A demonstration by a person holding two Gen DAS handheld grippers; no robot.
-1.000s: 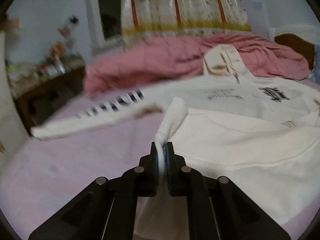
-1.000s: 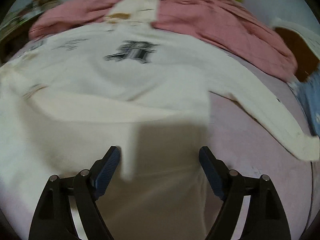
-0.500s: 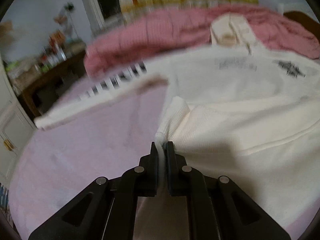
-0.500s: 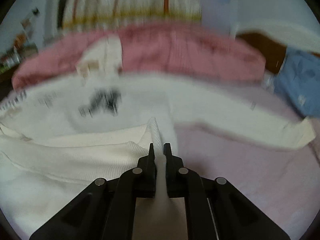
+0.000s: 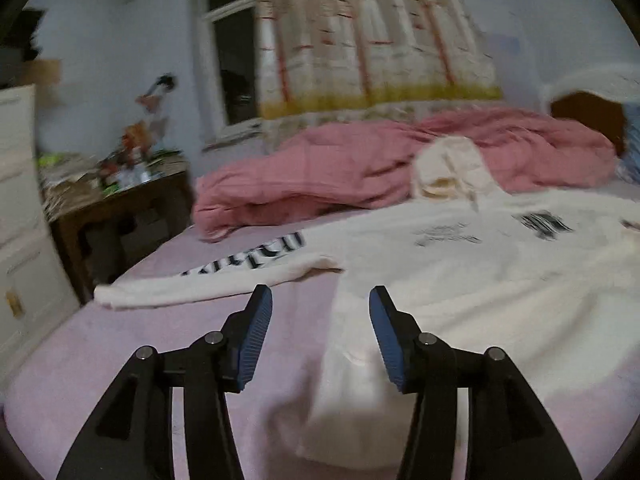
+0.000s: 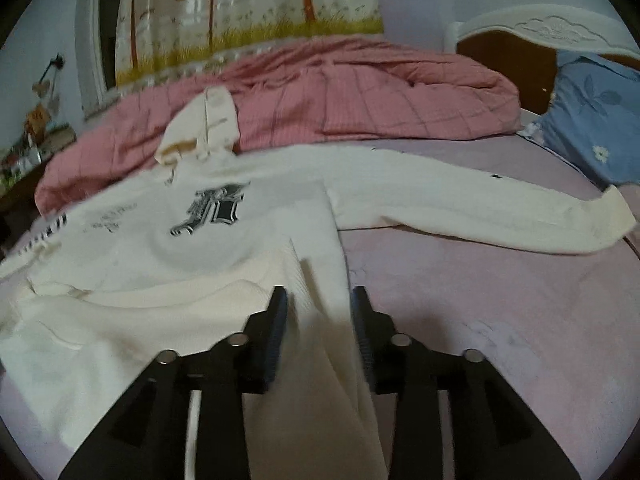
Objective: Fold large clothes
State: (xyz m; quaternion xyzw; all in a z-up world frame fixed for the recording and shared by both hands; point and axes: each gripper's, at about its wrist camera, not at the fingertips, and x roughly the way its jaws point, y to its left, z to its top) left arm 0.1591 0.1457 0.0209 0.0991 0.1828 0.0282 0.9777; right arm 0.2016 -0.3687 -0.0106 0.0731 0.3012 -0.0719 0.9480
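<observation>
Grippers both part-open, jaws just opened. Left gripper (image 5: 321,320): blue pads spread, nothing pinched, hem of cream cotton hoodie with black chest print (image 5: 480,280) lies loose below. Right gripper (image 6: 319,320): pads apart, hoodie's folded hem between them, not clamped. Hoodie spread flat on lilac bedsheet (image 6: 500,300), hood against crumpled pink quilt (image 6: 360,96).

A cream hoodie (image 6: 224,248) with black lettering lies on a lilac bed (image 6: 500,300); pink checked quilt (image 6: 360,96), blue flowered pillow (image 6: 592,120).
</observation>
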